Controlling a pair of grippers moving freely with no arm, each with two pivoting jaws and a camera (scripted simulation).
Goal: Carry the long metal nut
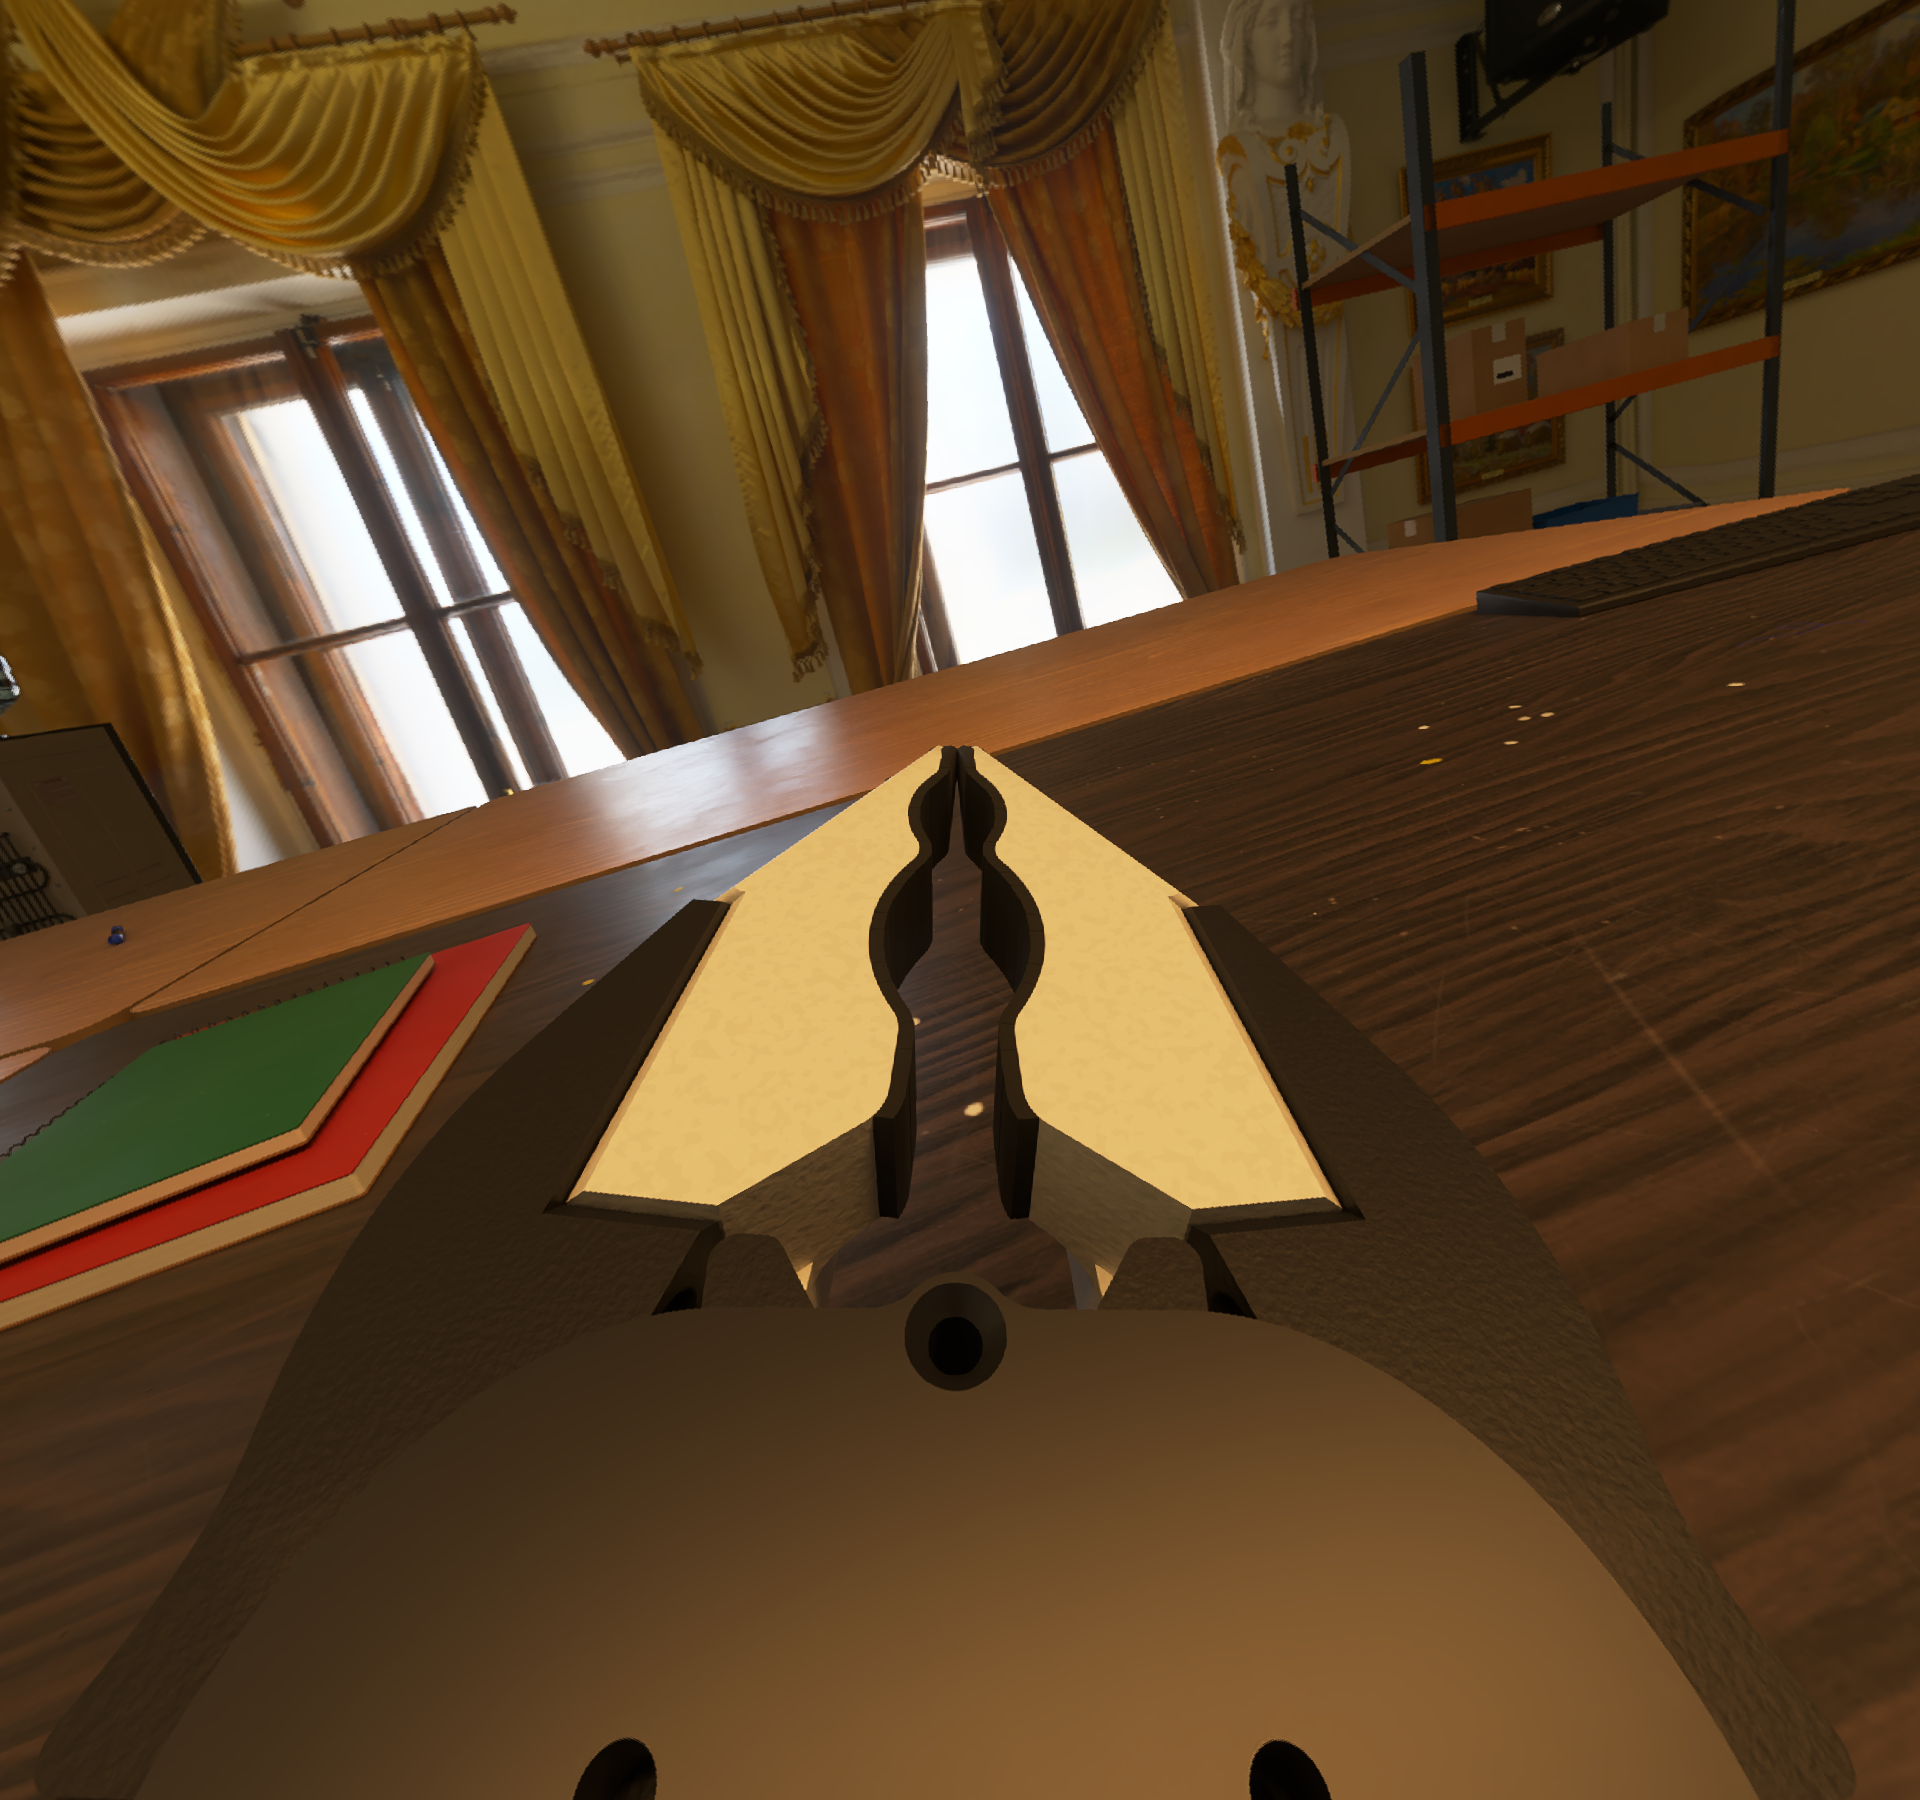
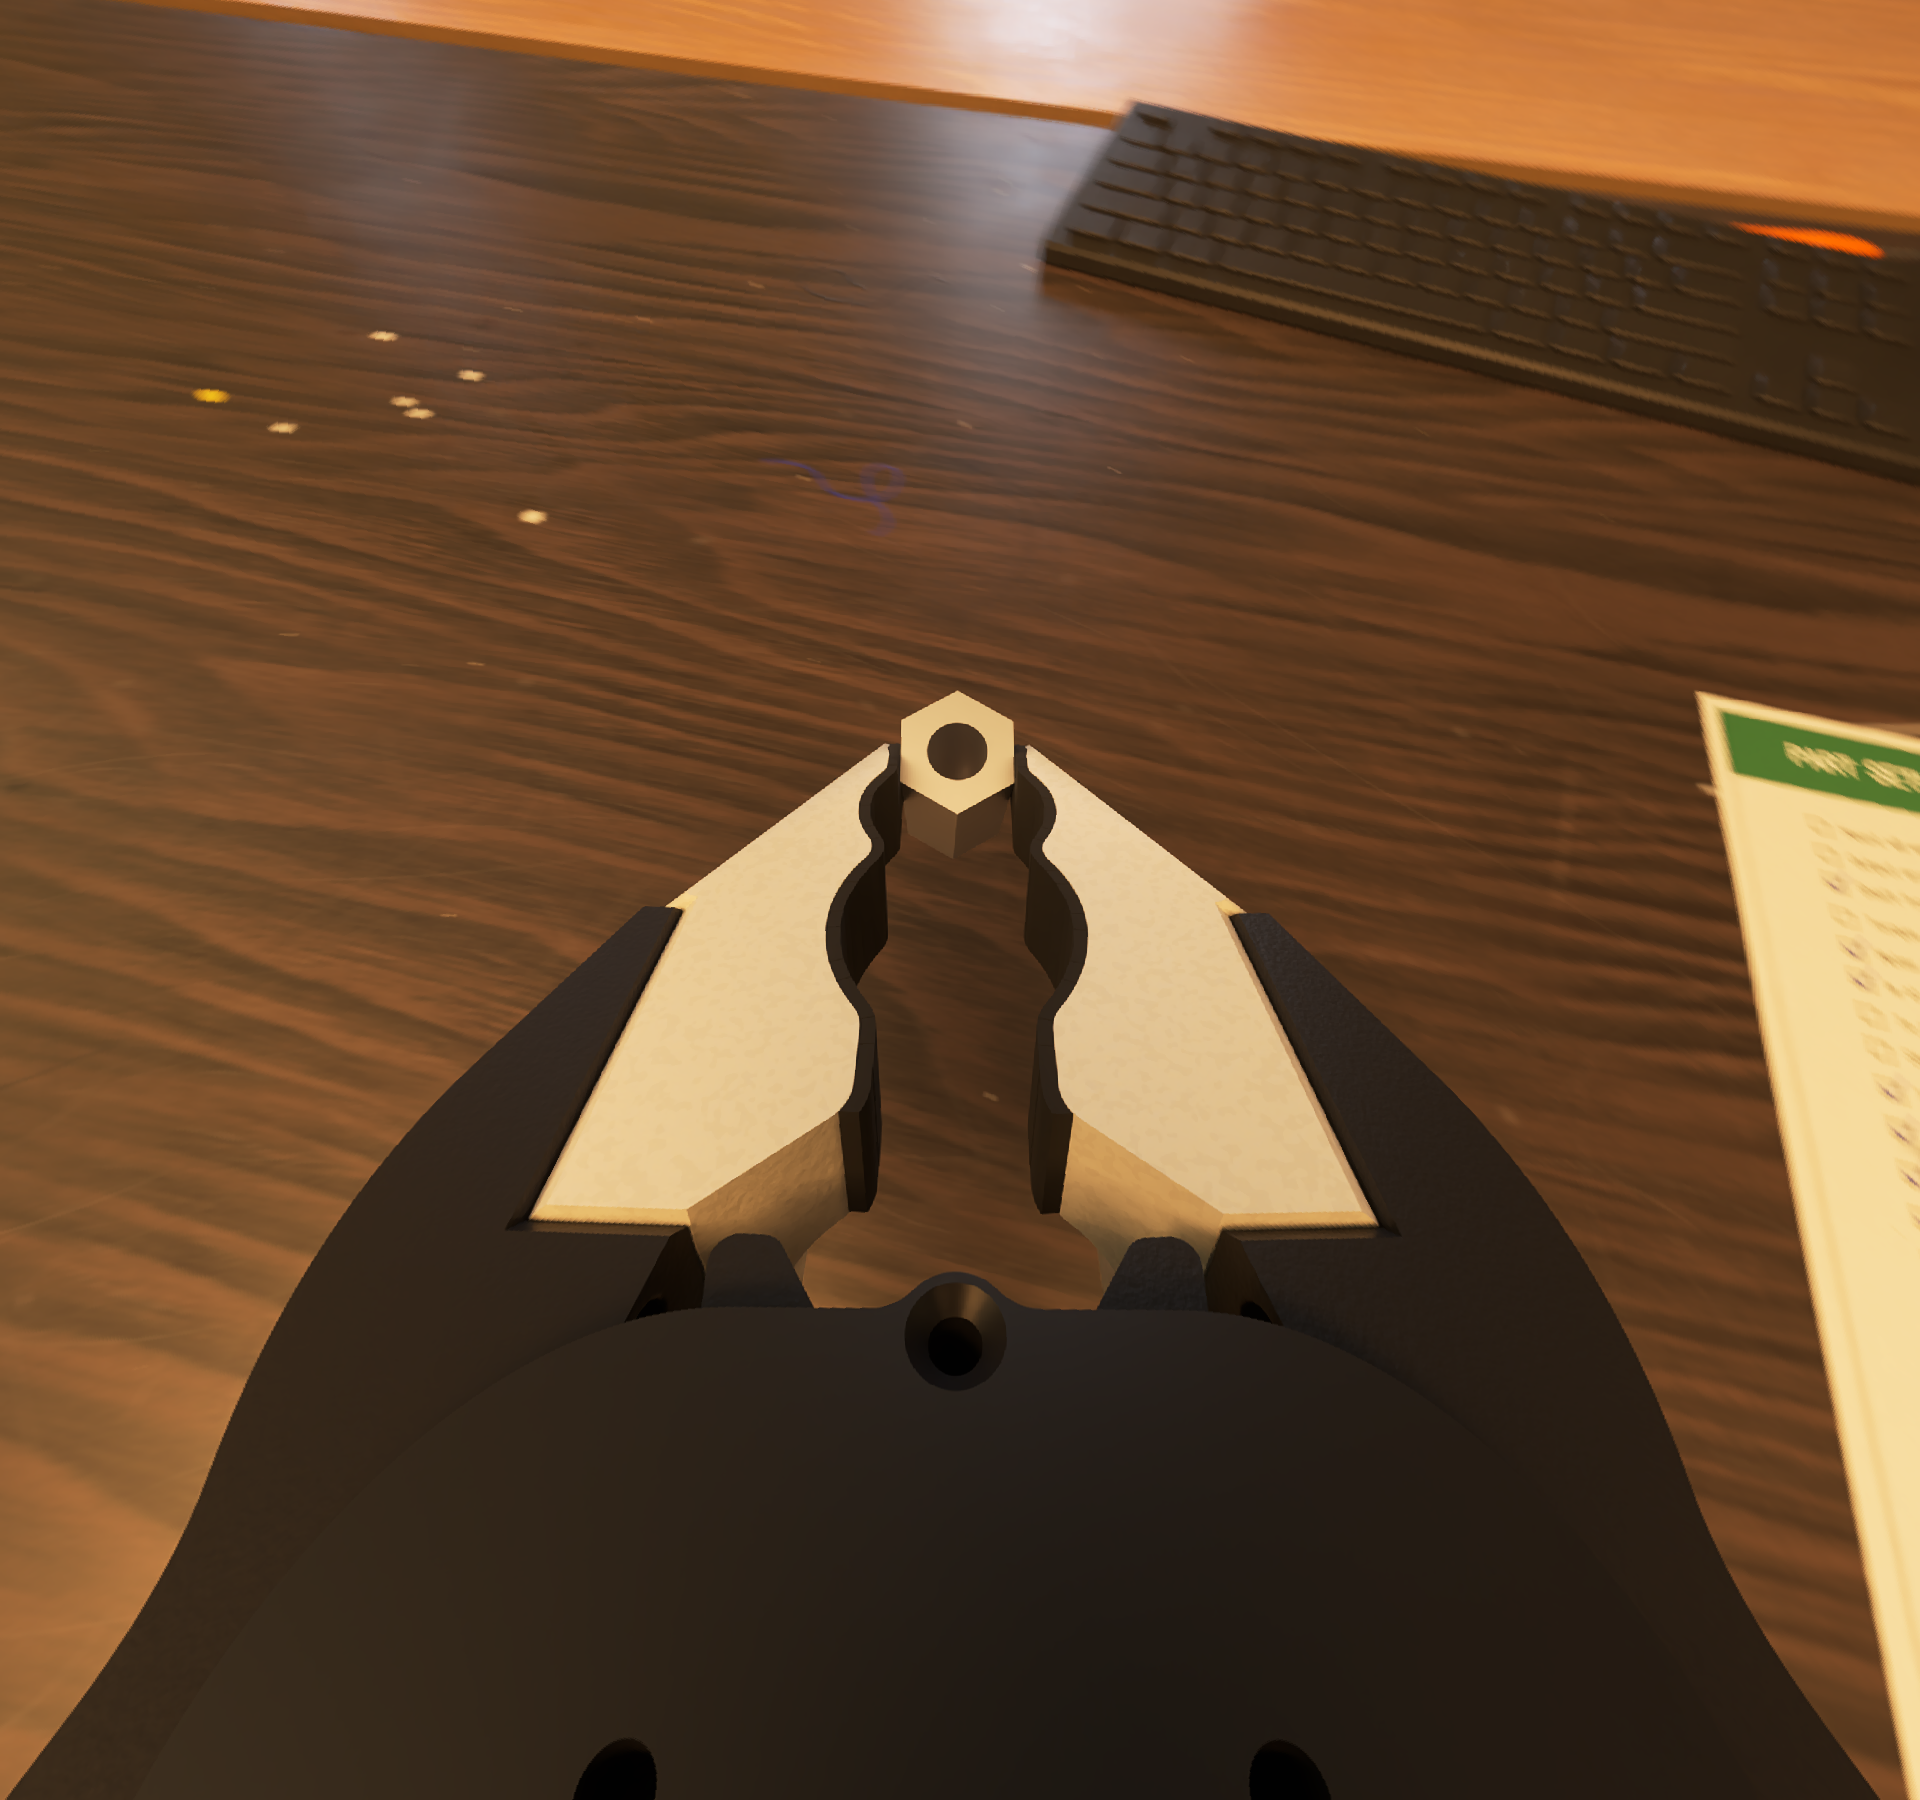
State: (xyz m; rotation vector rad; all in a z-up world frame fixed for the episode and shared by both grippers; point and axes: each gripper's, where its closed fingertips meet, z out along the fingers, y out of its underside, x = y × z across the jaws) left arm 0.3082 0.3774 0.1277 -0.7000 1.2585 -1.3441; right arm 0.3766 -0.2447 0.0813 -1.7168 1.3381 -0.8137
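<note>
Closest to our right lens, our right gripper (image 2: 957, 763) pinches the nut (image 2: 956, 751) between its fingertips, the hexagonal end and its round bore facing us and the body running down between the tips, held above the dark wood table (image 2: 520, 711). At two o'clock from the nut a black keyboard (image 2: 1507, 275) lies on the table, near the strip of lighter orange wood beyond it, and at three o'clock a cream sheet (image 2: 1829, 971) with a green header reaches in from the edge. Pale specks dot the table at ten o'clock. Our left gripper (image 1: 957, 758) has its tips pressed together with nothing between them, over the same table. At nine o'clock from it lies a green board (image 1: 208, 1085) stacked on a red one (image 1: 436, 1054), and at two o'clock the keyboard (image 1: 1704, 555) shows again. Curtained windows (image 1: 1018, 462) and a metal shelf rack (image 1: 1538, 296) stand behind.
</note>
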